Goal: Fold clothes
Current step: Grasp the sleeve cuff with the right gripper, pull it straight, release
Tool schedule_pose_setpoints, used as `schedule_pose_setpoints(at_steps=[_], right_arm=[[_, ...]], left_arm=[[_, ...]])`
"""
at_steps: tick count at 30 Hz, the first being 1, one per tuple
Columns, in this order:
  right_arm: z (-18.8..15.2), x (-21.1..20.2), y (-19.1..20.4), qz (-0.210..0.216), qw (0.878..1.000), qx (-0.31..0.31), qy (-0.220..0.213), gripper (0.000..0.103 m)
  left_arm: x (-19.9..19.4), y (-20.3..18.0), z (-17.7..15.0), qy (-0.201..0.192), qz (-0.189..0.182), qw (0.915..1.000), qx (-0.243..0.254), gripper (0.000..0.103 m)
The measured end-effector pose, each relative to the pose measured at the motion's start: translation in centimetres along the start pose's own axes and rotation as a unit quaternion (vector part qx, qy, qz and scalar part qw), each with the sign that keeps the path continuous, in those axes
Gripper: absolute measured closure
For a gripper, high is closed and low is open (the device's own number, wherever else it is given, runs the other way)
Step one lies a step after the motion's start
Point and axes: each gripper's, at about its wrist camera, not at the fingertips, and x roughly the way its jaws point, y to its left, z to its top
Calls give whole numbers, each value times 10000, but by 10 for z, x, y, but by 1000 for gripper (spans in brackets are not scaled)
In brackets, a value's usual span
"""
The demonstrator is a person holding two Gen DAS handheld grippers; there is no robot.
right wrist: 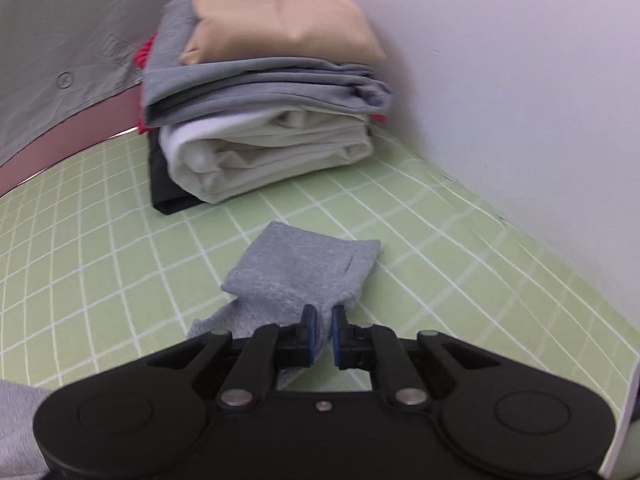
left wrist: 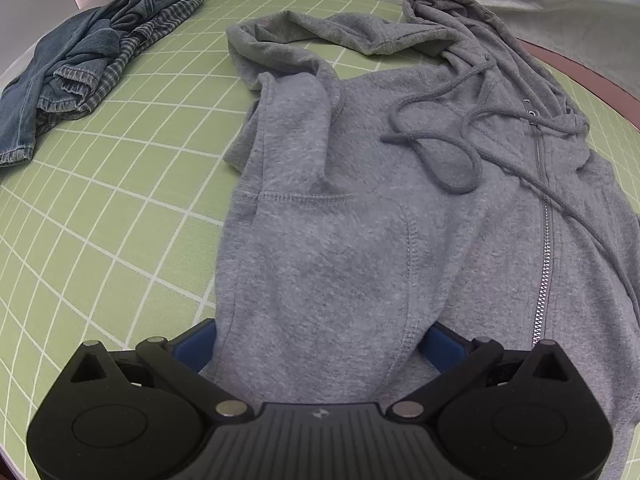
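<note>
The hoodie [left wrist: 360,220] lies spread on the worktop [left wrist: 120,200]; left of the hoodie lie crumpled jeans [left wrist: 72,76], well apart from it.

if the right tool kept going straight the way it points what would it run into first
The right tool, shut on the grey sleeve cuff, would probably slide over the green grid mat and then meet the stack of folded clothes; depth is hard to judge.

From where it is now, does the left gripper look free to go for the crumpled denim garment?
Probably not straight away. The left gripper has grey hoodie fabric bunched between its wide-set fingers, so it would likely drag that along. Otherwise the way looks free: only bare green grid mat lies between it and the denim garment.
</note>
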Motion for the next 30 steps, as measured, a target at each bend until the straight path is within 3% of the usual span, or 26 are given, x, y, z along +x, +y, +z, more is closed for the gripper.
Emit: schedule_pose_setpoints(at_steps=[6,7,9,13,15,17,23,25,27,28,29,30], right_arm=[[-42,-17,-24,-196,9992,246,237,90],[-43,-18,-27,-159,9989,400,208,86],[-42,-20,-32,-104,9978,647,136,63],[-33,-16,-40,-40,9953,963,-8,48],[-26,-10,-41,-76,9950,992,-30,33],[-20,-2,-43,-93,9947,1025,-30,31],[-8,25,-55,-221,9929,1162,126,31],[-7,32,-59,-189,9922,1216,204,37],[-8,33,-62,-78,9925,1206,161,60],[-7,33,-62,-48,9933,1149,145,67],[-7,32,-62,-13,9939,1094,127,85],[-7,31,-63,82,9943,1055,96,93]], left_arm=[[1,1,-1,-31,-4,10000,-2,0],[1,1,0,-28,-4,10000,-3,0],[1,1,0,-26,-6,10000,-2,0],[1,1,0,-33,-6,10000,-4,0],[1,1,0,-44,-6,10000,-6,0],[1,1,-1,-64,-4,10000,-13,0],[1,0,-2,-99,10,9999,-50,0],[1,0,-1,-86,13,9999,-60,0],[1,1,-1,-74,16,9999,-70,0],[1,1,-1,-71,18,9999,-77,0],[1,1,-1,-71,20,9999,-82,0],[1,1,-1,-67,20,9999,-83,0]])
